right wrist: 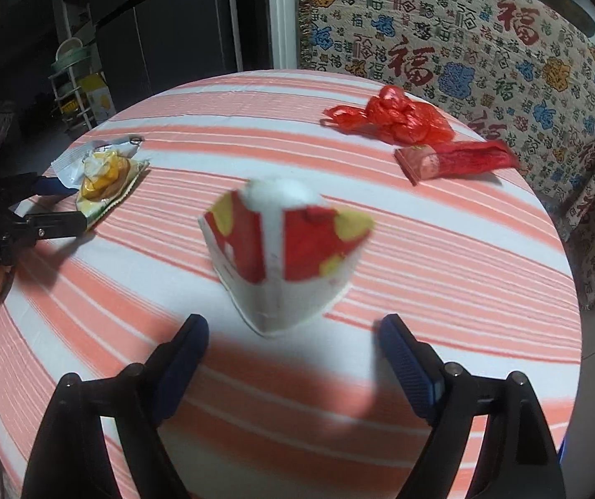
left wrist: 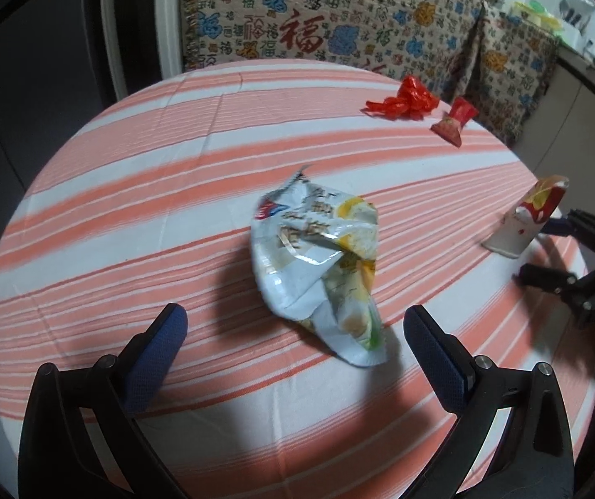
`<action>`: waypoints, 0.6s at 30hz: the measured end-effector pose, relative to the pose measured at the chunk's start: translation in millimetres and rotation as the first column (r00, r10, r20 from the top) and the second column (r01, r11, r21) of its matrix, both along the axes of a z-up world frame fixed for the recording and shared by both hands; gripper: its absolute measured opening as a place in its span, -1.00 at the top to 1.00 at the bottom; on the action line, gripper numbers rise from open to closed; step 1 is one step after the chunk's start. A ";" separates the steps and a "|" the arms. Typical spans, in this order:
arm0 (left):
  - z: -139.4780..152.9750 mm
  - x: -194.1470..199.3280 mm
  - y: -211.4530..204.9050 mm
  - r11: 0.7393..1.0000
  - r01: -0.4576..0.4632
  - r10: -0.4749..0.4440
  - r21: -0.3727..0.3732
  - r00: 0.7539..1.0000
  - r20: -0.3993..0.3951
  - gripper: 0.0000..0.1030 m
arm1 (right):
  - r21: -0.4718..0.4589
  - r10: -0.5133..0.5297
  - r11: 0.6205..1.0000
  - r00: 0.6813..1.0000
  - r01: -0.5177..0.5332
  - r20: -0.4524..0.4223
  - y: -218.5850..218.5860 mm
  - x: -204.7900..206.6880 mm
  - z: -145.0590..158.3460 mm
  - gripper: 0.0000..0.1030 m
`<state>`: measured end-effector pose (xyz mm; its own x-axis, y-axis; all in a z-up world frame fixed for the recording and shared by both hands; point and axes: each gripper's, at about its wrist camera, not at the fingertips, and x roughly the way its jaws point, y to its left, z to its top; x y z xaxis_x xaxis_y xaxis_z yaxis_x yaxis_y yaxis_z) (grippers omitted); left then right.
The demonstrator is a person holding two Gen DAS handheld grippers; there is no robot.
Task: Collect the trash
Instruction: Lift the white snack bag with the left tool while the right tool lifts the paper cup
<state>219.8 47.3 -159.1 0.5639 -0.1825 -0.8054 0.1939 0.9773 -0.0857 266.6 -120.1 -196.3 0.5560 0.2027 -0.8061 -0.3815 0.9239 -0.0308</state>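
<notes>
A crumpled white and yellow snack bag (left wrist: pixel 318 266) lies on the striped tablecloth just ahead of my left gripper (left wrist: pixel 295 328), which is open and empty around its near end. A red, yellow and white paper carton (right wrist: pixel 285 249) stands just ahead of my right gripper (right wrist: pixel 293 332), also open and empty. The carton shows in the left wrist view (left wrist: pixel 526 220) at the right, with the right gripper (left wrist: pixel 563 249) beside it. The snack bag (right wrist: pixel 102 174) and left gripper (right wrist: pixel 64 203) show at the left of the right wrist view. A red plastic bag (right wrist: pixel 397 118) and a red wrapper (right wrist: pixel 455 160) lie farther back.
The round table (left wrist: pixel 131 158) has an orange and white striped cloth. A patterned fabric-covered sofa (right wrist: pixel 484 41) stands behind and to the right. A dark fridge (right wrist: pixel 164 20) and a small rack (right wrist: pixel 77 79) stand at the back left.
</notes>
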 end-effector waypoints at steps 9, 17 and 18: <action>-1.2 23.0 -14.2 0.997 -0.037 0.038 0.067 0.999 -0.015 -0.80 | 0.087 -0.018 0.996 1.000 0.018 -0.002 -3.6 7.5 20.3 -0.67; 8.6 12.6 -9.5 0.999 -0.022 0.022 0.031 1.000 0.010 0.16 | 0.161 -0.037 0.986 0.998 0.045 -0.053 7.2 23.6 18.4 0.57; 9.8 10.0 -9.6 1.000 -0.020 0.020 0.021 1.000 0.010 0.19 | 0.150 -0.039 0.988 0.998 0.045 -0.040 7.5 20.4 20.7 0.58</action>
